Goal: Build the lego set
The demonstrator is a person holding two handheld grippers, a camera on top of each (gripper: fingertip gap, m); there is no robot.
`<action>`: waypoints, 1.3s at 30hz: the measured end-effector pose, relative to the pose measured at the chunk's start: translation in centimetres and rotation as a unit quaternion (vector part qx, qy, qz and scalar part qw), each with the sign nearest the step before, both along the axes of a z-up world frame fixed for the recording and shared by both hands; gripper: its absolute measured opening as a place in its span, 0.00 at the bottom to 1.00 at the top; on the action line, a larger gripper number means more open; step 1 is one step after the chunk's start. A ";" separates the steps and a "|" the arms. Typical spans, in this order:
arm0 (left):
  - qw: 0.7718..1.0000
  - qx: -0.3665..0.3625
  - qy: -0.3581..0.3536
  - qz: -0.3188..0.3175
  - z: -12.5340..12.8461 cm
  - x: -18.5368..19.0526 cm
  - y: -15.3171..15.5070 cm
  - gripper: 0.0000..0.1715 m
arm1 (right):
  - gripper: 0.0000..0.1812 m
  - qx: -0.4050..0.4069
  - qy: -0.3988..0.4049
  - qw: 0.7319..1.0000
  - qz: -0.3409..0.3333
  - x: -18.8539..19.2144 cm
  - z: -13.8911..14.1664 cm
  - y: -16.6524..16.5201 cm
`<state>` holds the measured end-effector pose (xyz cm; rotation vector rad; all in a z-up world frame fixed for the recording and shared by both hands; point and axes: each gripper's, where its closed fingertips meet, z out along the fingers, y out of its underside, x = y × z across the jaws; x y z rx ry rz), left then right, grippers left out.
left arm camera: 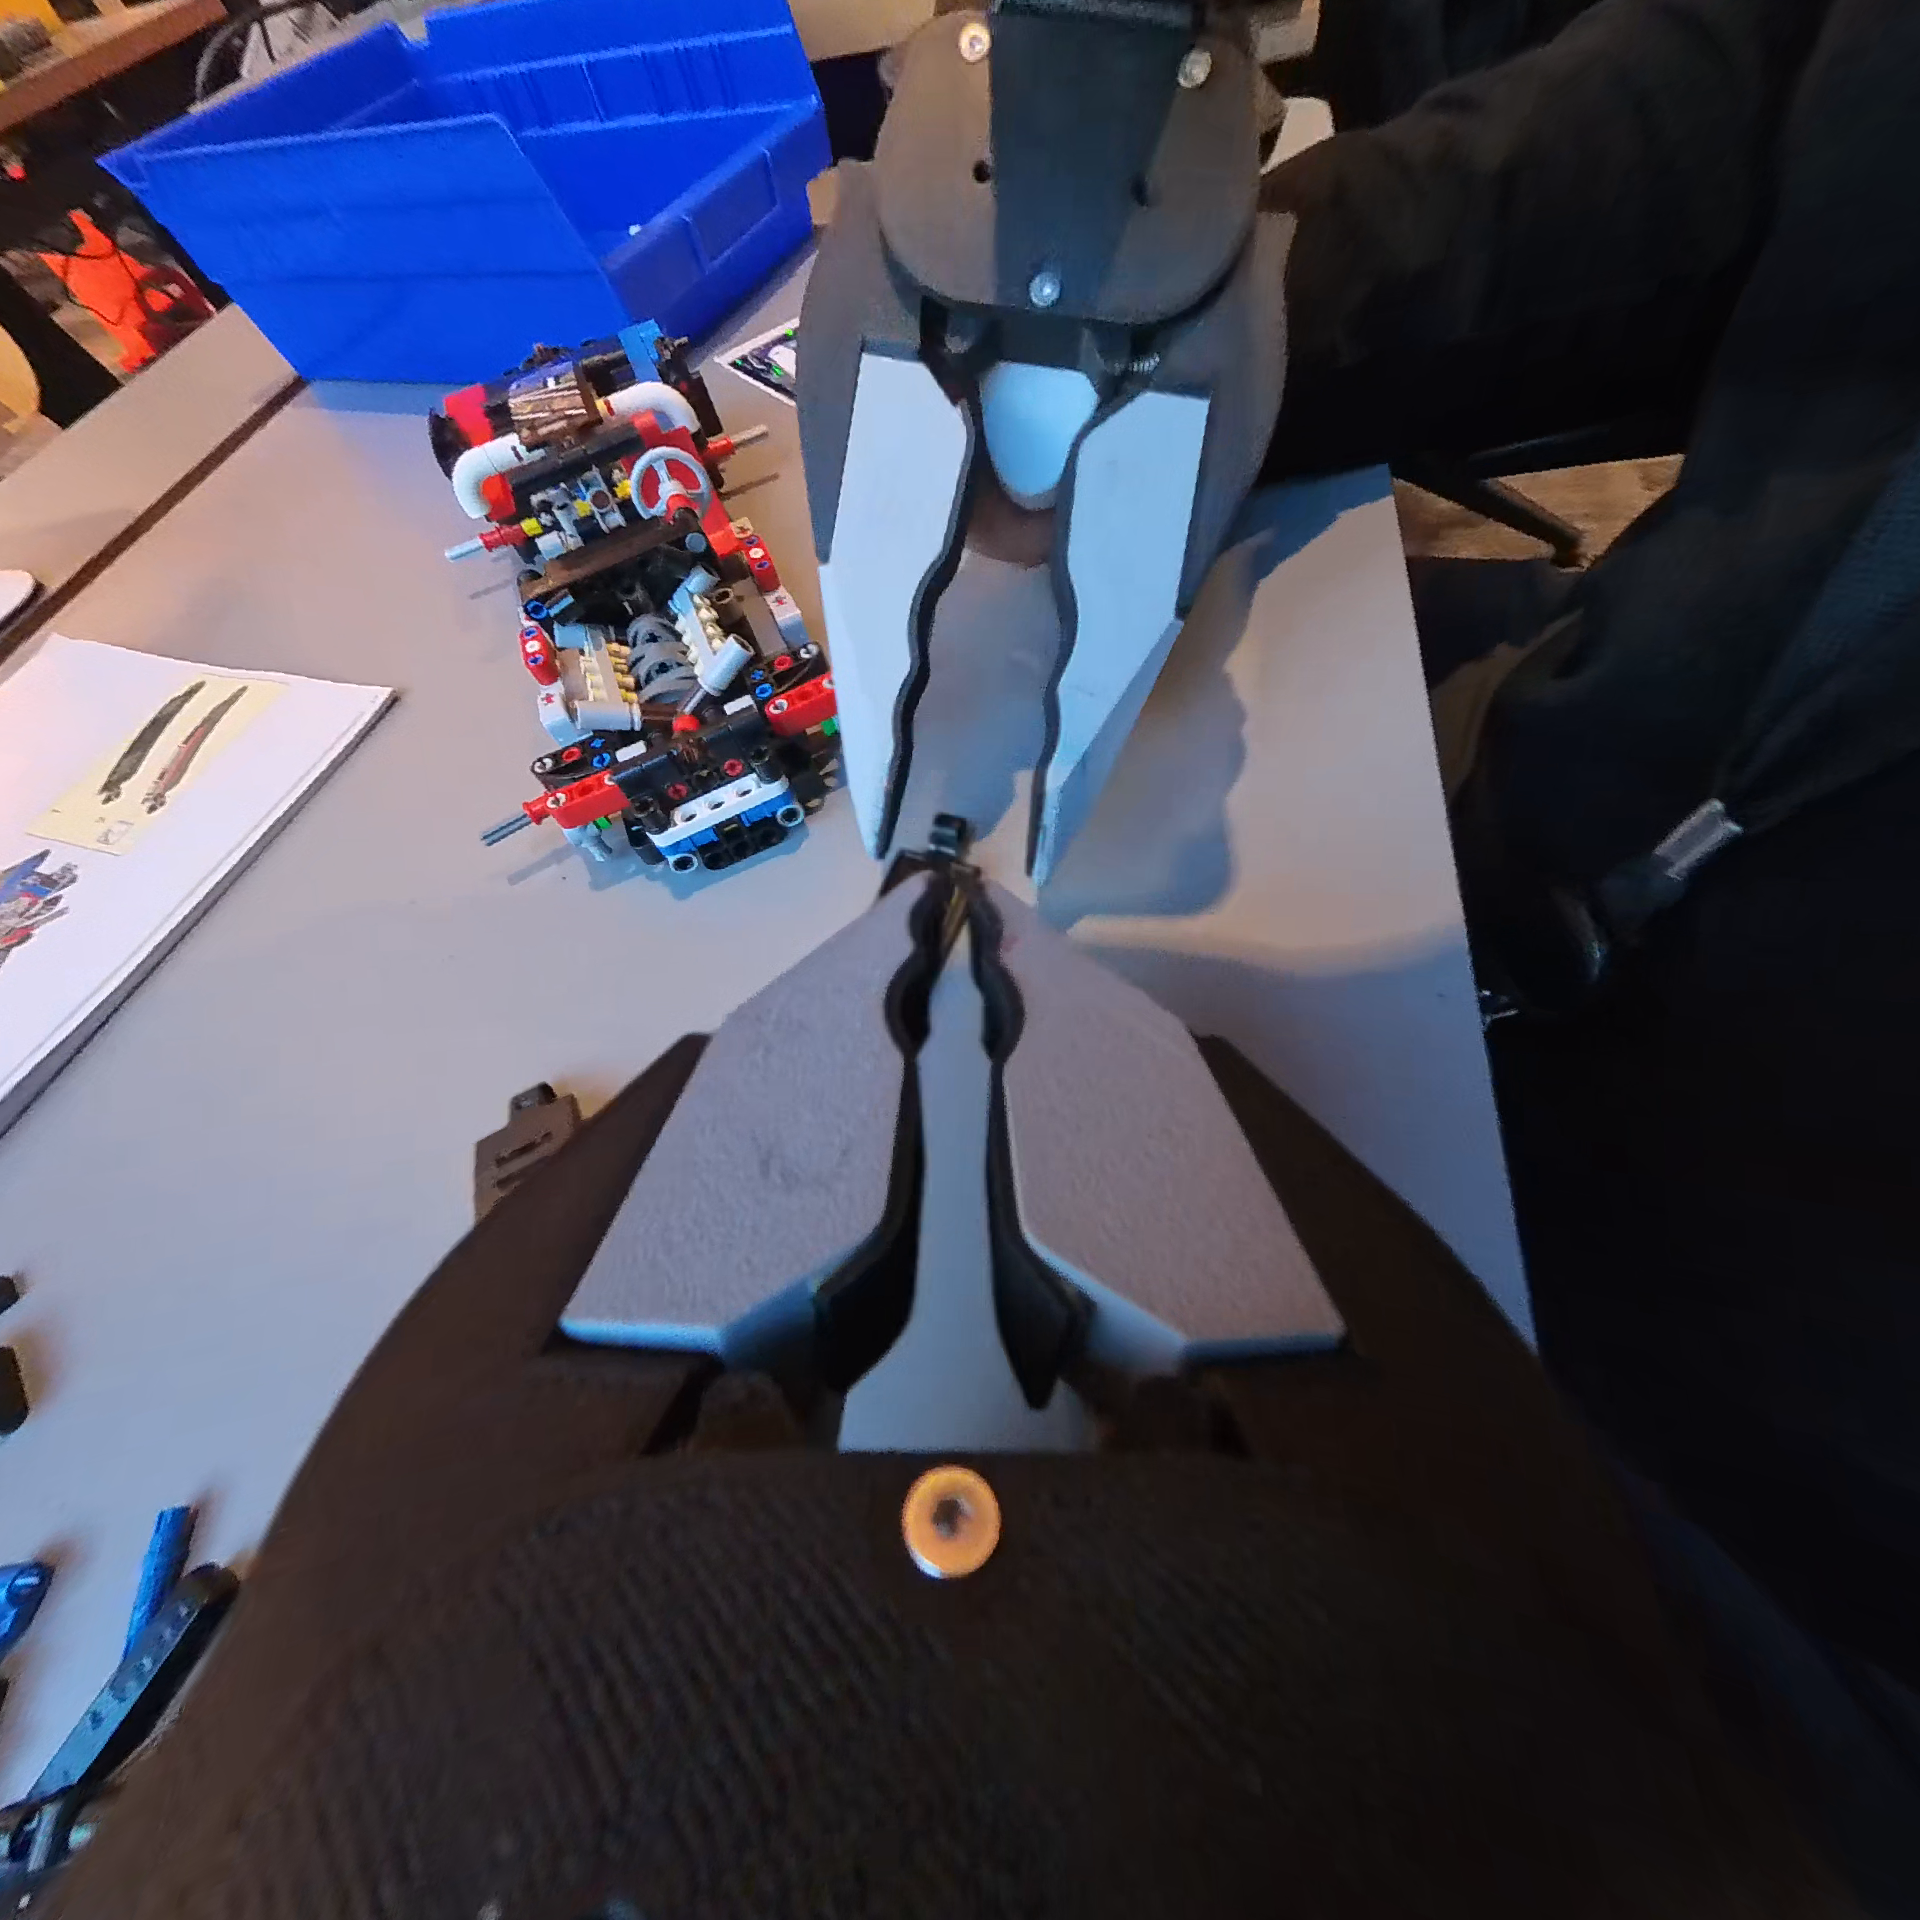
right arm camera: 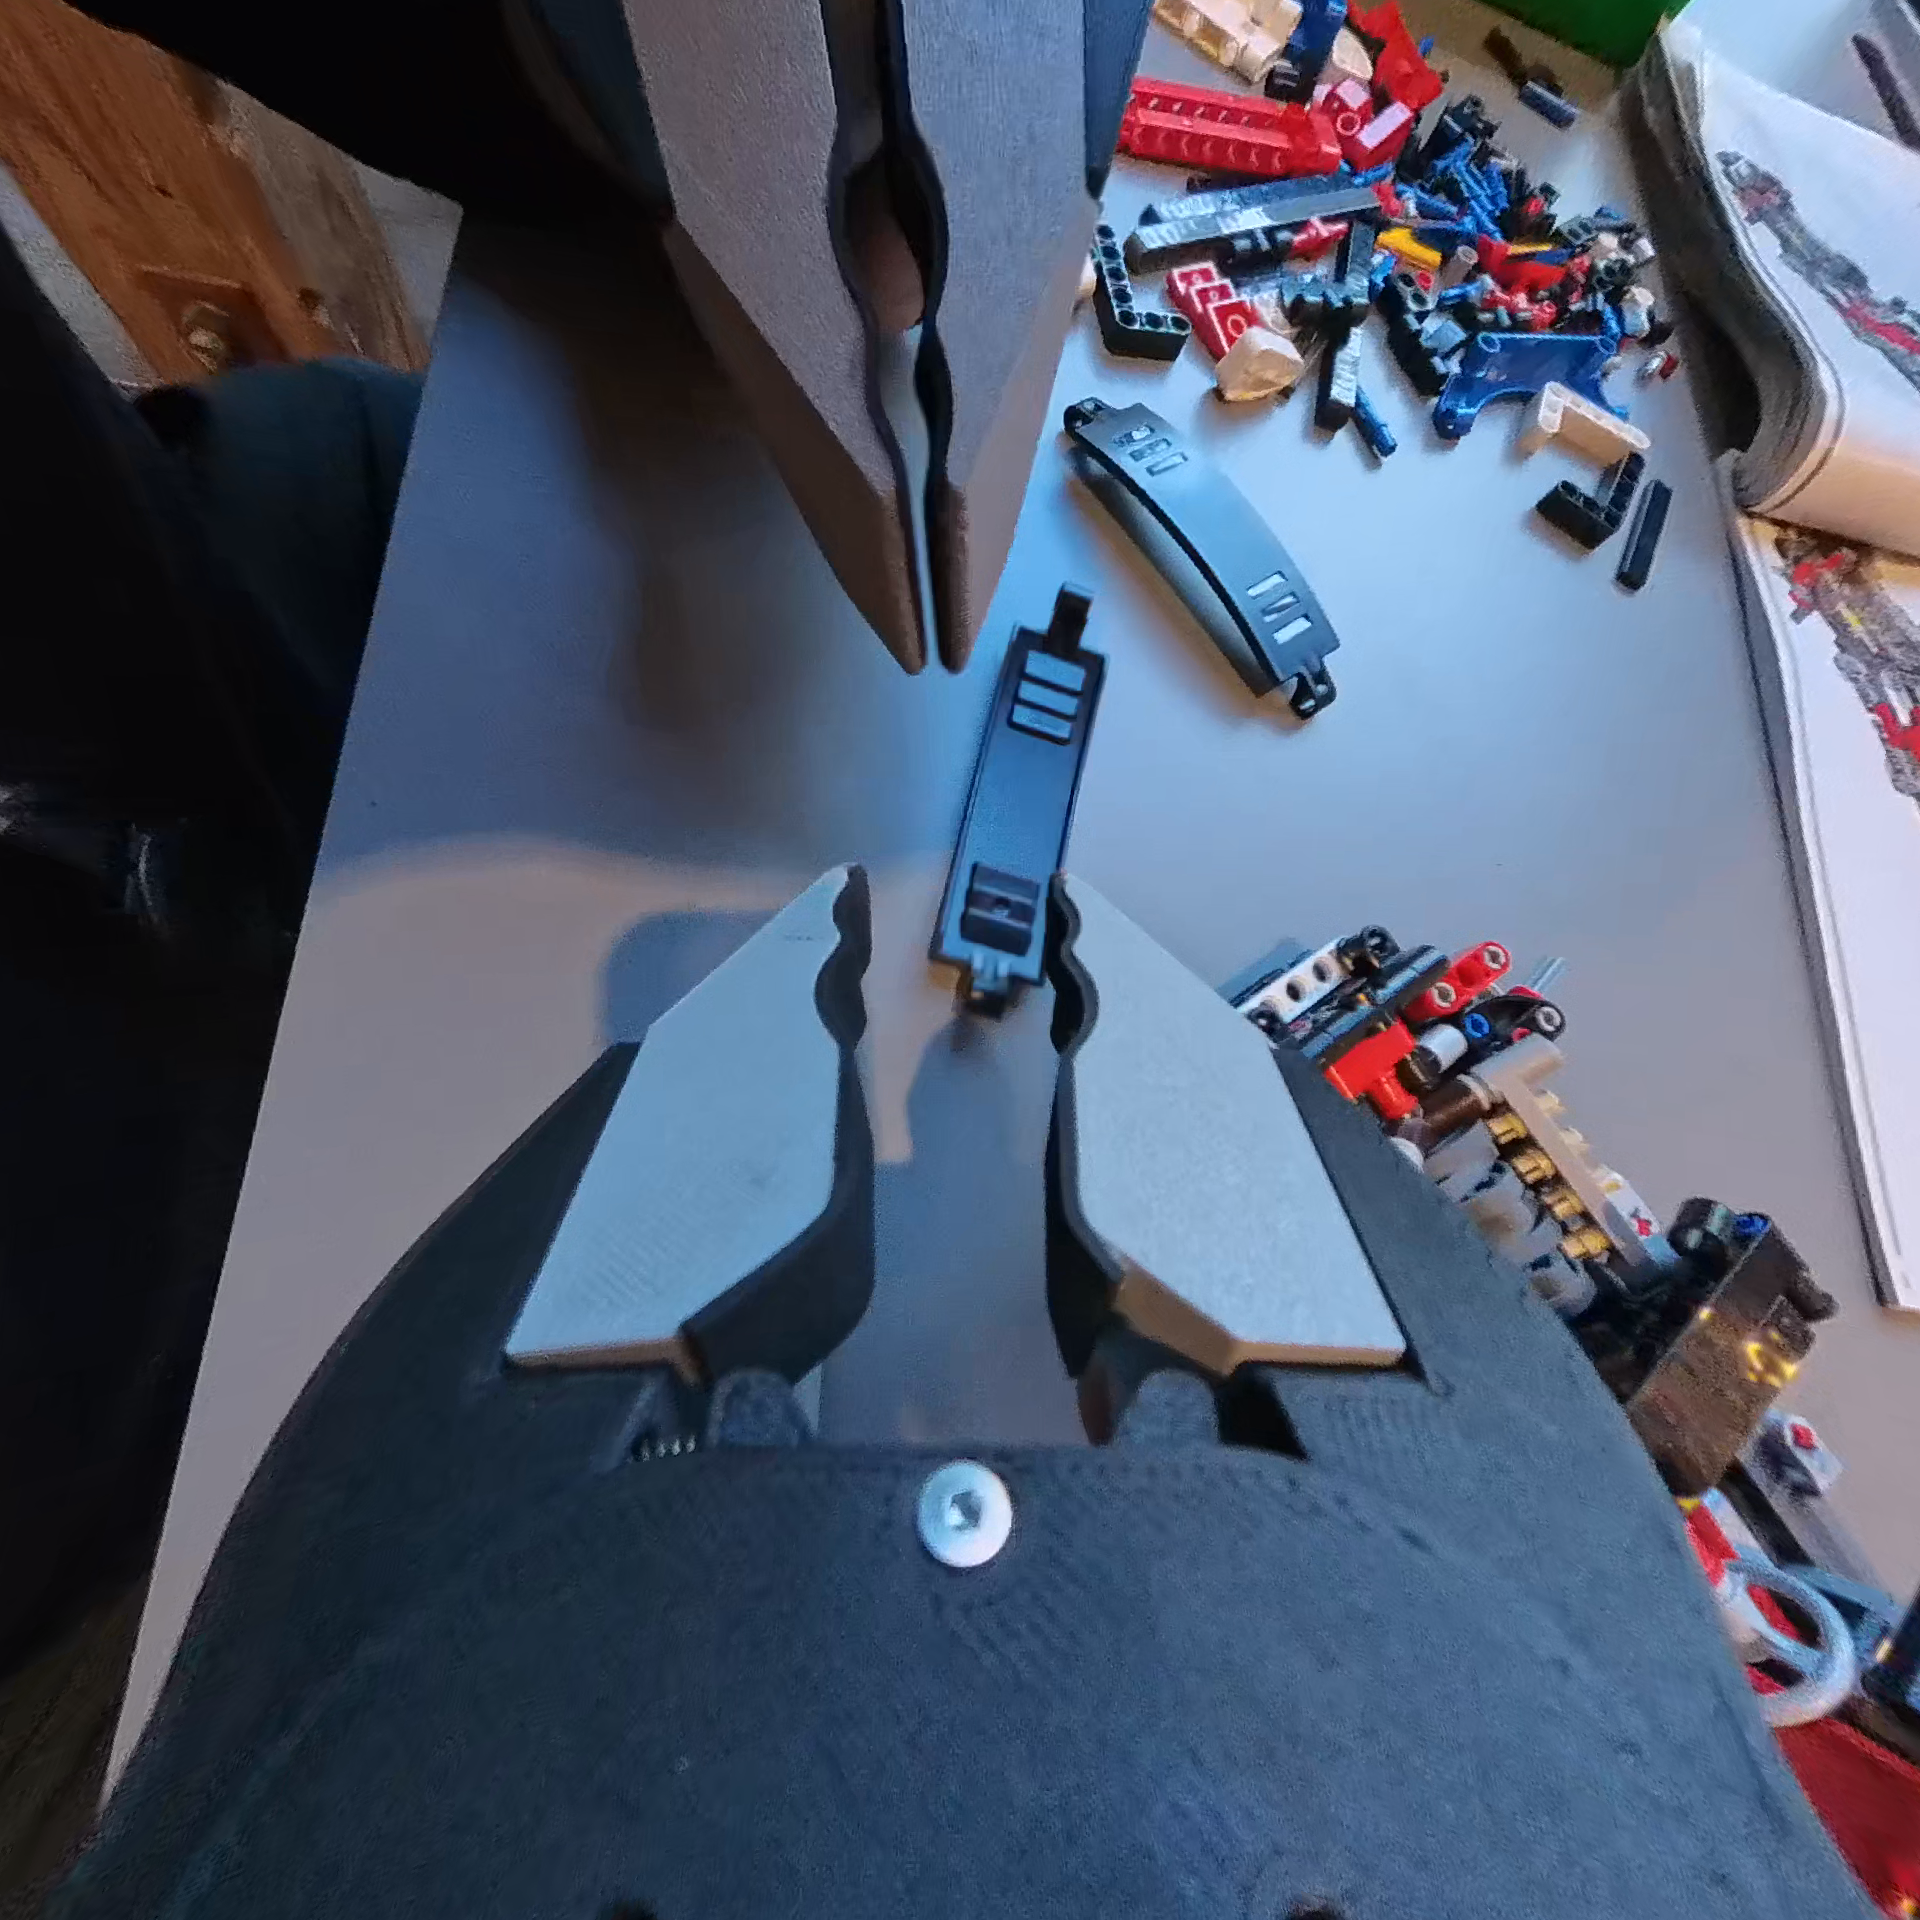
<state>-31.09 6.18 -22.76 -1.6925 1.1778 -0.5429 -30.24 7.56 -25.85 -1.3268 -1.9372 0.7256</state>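
The left tool (left arm camera: 948,902) pinches a long black panel piece (right arm camera: 1023,790) by its end; the right tool (right arm camera: 961,935) is wide.

Glossy black plastic panel (right arm camera: 1023,790); matt grey table (right arm camera: 644,790); rough-textured tool (right arm camera: 961,935) body.

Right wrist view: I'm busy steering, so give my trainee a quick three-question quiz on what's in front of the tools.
1. True or false: the right tool is open.
2. What lies closest ahead of its tips? A black strip; B red beam; C booklet.
3. Fill in: in the left wrist view, the half-built car stands just in front of a blue ____.

Key: 1 true; 2 A; 3 bin.
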 end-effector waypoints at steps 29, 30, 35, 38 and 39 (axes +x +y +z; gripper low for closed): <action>0.999 -0.008 -0.013 0.049 0.3 -2.5 1.5 0.17 | 0.12 -0.201 -0.086 0.975 -0.039 1.7 -0.7 0.0; 0.999 -0.007 -0.005 0.041 0.1 -2.3 1.4 0.18 | 0.12 -0.217 -0.084 0.972 -0.040 1.8 -0.6 0.0; 0.999 0.016 0.042 0.018 -0.9 -2.2 1.4 0.20 | 0.12 -0.294 -0.070 0.952 -0.045 2.0 0.4 0.1; 0.997 0.034 0.067 0.021 -1.3 -2.4 1.9 0.22 | 0.12 -0.319 -0.058 0.945 -0.047 2.0 0.9 0.1; 0.996 0.040 0.074 0.023 -1.4 -2.5 2.1 0.23 | 0.12 -0.324 -0.055 0.943 -0.047 2.0 1.0 0.2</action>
